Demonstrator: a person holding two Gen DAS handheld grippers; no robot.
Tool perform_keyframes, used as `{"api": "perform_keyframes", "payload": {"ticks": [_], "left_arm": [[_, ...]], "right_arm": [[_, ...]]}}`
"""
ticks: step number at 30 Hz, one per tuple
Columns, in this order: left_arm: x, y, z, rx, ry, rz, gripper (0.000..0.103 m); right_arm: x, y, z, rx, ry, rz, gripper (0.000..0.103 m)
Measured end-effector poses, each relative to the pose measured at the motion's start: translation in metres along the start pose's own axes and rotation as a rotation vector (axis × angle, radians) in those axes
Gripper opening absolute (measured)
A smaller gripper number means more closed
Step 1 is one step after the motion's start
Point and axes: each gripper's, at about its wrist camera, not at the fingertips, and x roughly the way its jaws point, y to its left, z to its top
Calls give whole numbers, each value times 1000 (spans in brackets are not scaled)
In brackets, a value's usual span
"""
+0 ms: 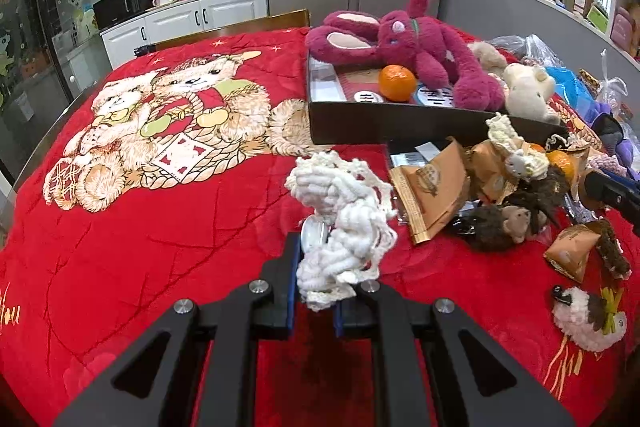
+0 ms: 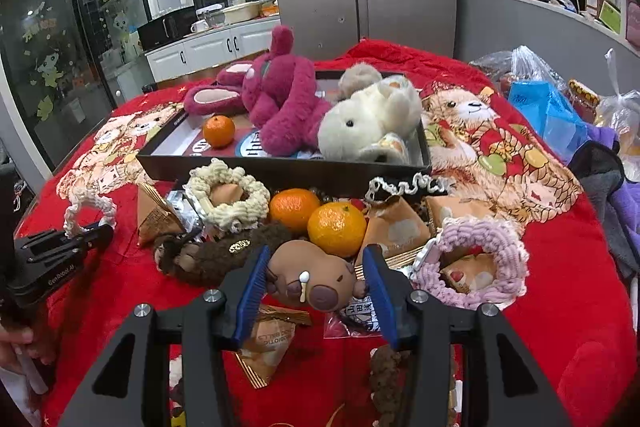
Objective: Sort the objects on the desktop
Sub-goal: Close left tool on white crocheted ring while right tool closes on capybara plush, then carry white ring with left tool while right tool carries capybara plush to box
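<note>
A white scrunchie [image 1: 344, 227] is pinched in the left claw [image 1: 314, 291] and held above the red blanket [image 1: 160, 227] on the tabletop. The right claw [image 2: 316, 291] is spread wide, a brown capybara toy [image 2: 316, 279] lying between its blue pads [image 2: 252, 291], contact not clear. Behind the toy two tangerines [image 2: 316, 219] are seen side by side, a cream scrunchie [image 2: 228, 199] to their left, a pink scrunchie [image 2: 476, 263] to their right. Further back, a magenta plush [image 2: 280, 99], a third tangerine [image 2: 219, 131] and a cream plush [image 2: 368, 119] are held in a black tray [image 2: 280, 171]
</note>
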Motion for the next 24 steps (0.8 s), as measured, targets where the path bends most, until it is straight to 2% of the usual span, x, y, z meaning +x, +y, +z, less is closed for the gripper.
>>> {"api": "perform_keyframes", "payload": {"ticks": [7, 11, 19, 21, 24], "left_arm": [[-19, -4, 1, -11, -45, -8, 13], [-25, -12, 0, -11, -56, -7, 13], [-40, -32, 3, 11, -80, -32, 14], [-44, -34, 6, 4, -85, -57, 14], [-48, -36, 9, 6, -95, -51, 14]], "right_arm": [[-10, 3, 3, 11, -30, 25, 49], [-16, 9, 5, -7, -53, -12, 49], [-27, 26, 10, -29, -75, 46, 49], [-29, 32, 10, -42, -77, 47, 49], [-30, 39, 10, -58, -79, 40, 49]]}}
